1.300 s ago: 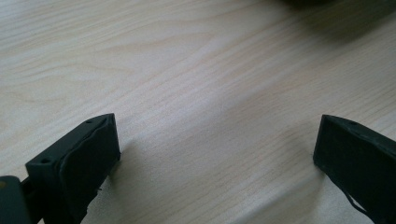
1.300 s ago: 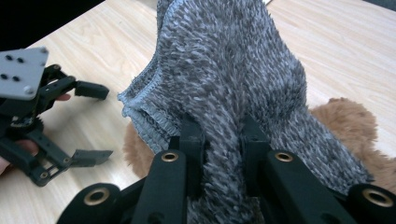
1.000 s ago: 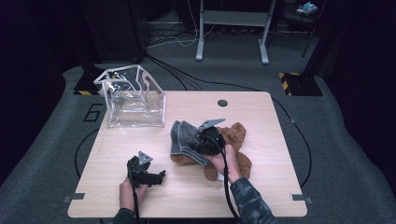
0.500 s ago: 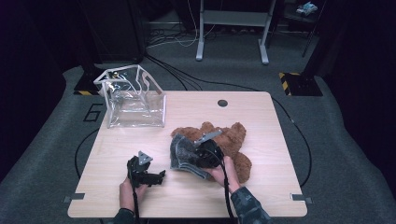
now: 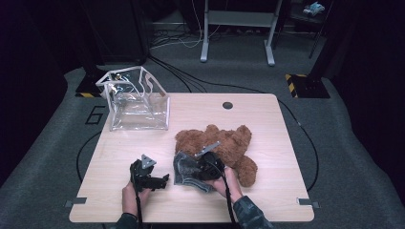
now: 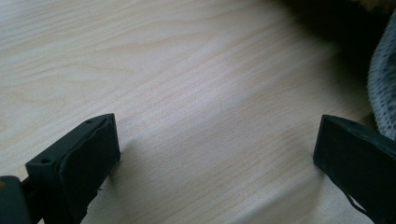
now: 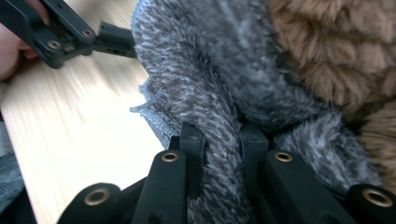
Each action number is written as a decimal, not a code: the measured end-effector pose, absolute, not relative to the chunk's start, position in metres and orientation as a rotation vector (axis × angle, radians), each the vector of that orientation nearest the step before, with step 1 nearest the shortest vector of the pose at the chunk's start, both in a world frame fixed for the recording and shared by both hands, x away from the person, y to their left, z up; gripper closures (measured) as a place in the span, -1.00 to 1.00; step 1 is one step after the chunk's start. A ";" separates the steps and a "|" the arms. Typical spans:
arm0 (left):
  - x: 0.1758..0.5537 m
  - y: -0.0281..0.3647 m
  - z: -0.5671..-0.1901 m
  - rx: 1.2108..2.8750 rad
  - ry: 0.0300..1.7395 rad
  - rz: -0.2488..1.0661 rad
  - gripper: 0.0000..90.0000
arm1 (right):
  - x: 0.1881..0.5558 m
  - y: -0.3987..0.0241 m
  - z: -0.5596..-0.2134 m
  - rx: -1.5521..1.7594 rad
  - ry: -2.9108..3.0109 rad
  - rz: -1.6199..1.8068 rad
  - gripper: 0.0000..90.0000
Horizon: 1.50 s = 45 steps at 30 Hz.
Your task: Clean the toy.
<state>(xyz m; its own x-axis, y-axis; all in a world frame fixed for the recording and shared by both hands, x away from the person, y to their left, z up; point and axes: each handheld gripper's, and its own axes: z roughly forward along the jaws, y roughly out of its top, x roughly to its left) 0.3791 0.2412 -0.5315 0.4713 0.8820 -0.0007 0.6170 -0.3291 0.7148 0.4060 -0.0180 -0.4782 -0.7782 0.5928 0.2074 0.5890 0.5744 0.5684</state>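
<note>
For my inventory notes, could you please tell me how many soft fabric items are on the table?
2: a brown teddy bear lying right of the table's centre, and a grey fuzzy cloth against its near-left side, pinched in the right gripper. More could be hidden beneath them.

Grey cloth hides teddy's lower body.

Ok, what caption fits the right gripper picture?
Right gripper pinching grey fuzzy cloth beside a brown teddy bear.
</note>
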 end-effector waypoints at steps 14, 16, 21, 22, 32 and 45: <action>0.379 0.242 -0.531 2.073 1.235 0.517 -1.00 | 0.414 -0.045 -0.396 0.998 2.571 1.195 0.70; 0.379 0.242 -0.531 2.073 1.235 0.517 -1.00 | 0.423 -0.051 -0.385 1.032 2.511 1.206 0.70; 0.379 0.241 -0.531 2.066 1.240 0.512 -1.00 | 0.441 -0.056 -0.372 1.089 2.403 1.184 0.70; 0.379 0.241 -0.531 2.066 1.240 0.512 -1.00 | 0.445 -0.057 -0.371 1.094 2.378 1.182 0.70; 0.379 0.241 -0.531 2.067 1.240 0.510 -1.00 | 0.474 -0.043 -0.385 1.207 2.326 1.125 0.70; 0.379 0.241 -0.531 2.071 1.237 0.512 -1.00 | 0.444 -0.030 -0.393 1.059 2.482 1.182 0.71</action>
<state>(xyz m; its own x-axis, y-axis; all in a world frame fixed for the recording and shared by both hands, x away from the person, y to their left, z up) 0.3787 0.2413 -0.5313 0.4754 0.8798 -0.0034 0.6199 -0.3322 0.7109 0.4444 -0.0297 -0.3926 -0.7249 0.6779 0.1224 0.5222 0.4249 0.7394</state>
